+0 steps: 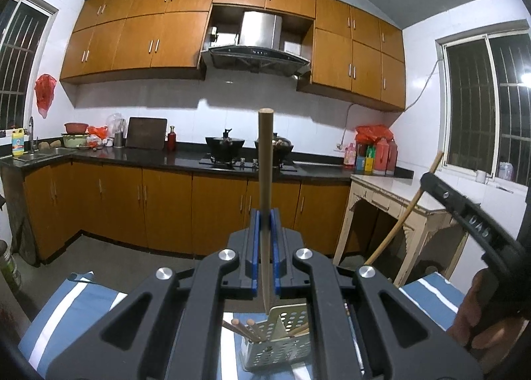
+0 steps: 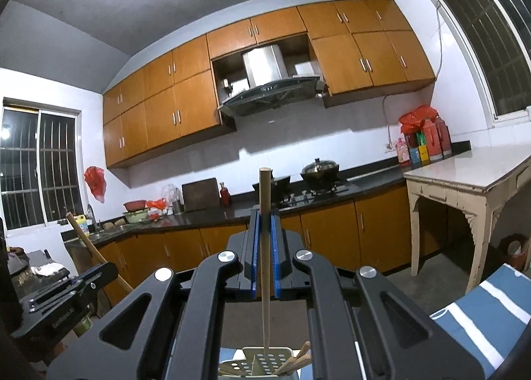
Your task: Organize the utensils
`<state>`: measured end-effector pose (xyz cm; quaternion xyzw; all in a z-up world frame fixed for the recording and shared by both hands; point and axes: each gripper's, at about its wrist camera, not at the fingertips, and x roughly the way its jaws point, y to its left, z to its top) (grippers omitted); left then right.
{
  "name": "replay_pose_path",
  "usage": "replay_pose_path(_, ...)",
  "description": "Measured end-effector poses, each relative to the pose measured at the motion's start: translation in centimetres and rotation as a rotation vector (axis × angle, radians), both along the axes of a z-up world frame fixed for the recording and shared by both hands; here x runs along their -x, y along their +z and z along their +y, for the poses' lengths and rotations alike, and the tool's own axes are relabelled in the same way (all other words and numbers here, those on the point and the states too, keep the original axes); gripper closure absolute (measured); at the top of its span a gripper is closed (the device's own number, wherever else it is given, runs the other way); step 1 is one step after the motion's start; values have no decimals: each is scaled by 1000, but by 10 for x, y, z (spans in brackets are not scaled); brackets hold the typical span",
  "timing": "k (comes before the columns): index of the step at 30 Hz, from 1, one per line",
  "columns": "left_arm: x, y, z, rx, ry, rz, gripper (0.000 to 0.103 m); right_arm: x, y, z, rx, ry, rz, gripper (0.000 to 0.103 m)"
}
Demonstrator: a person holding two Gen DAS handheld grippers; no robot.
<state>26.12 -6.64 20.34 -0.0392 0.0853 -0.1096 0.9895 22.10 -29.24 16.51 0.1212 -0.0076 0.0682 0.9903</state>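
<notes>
My left gripper (image 1: 265,218) is shut on a wooden chopstick (image 1: 265,154) that stands upright, its lower tip at the rim of a perforated metal utensil holder (image 1: 282,343) holding several chopsticks. My right gripper (image 2: 264,218) is shut on another chopstick (image 2: 265,194), upright, its lower end reaching into the same holder (image 2: 265,360). The right gripper's body (image 1: 471,214) with its chopstick shows at the right of the left wrist view. The left gripper's body (image 2: 63,293) shows at the lower left of the right wrist view.
The holder stands on a blue and white striped cloth (image 1: 76,310). Ahead are a dark counter (image 1: 159,156) with a stove and pots (image 1: 225,144), orange cabinets, and a pale side table (image 1: 398,190) at the right.
</notes>
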Motion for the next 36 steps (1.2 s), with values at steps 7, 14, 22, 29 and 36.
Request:
replay_pose_path(7,-27,-26,-4,-2,-14,53,96,-18,-23,3,-4,6,47,96)
replay_pose_path(14,-40,-44,-7,-2,-25,88,96,-24,-31,10,12,14,69,96)
replay_pose_path(22,-46,-57,-8,-8,-26,118,95,-30,-40,10,13,11,115,96)
replay_pose_path(29,-45,-62,-10,-13,-26,135,93,-32,-40,7,-1,38,159,90)
replay_pose_path(36,-31,-52,0,-10,-8,115,80,-8,-31,2,-2,38,134,69)
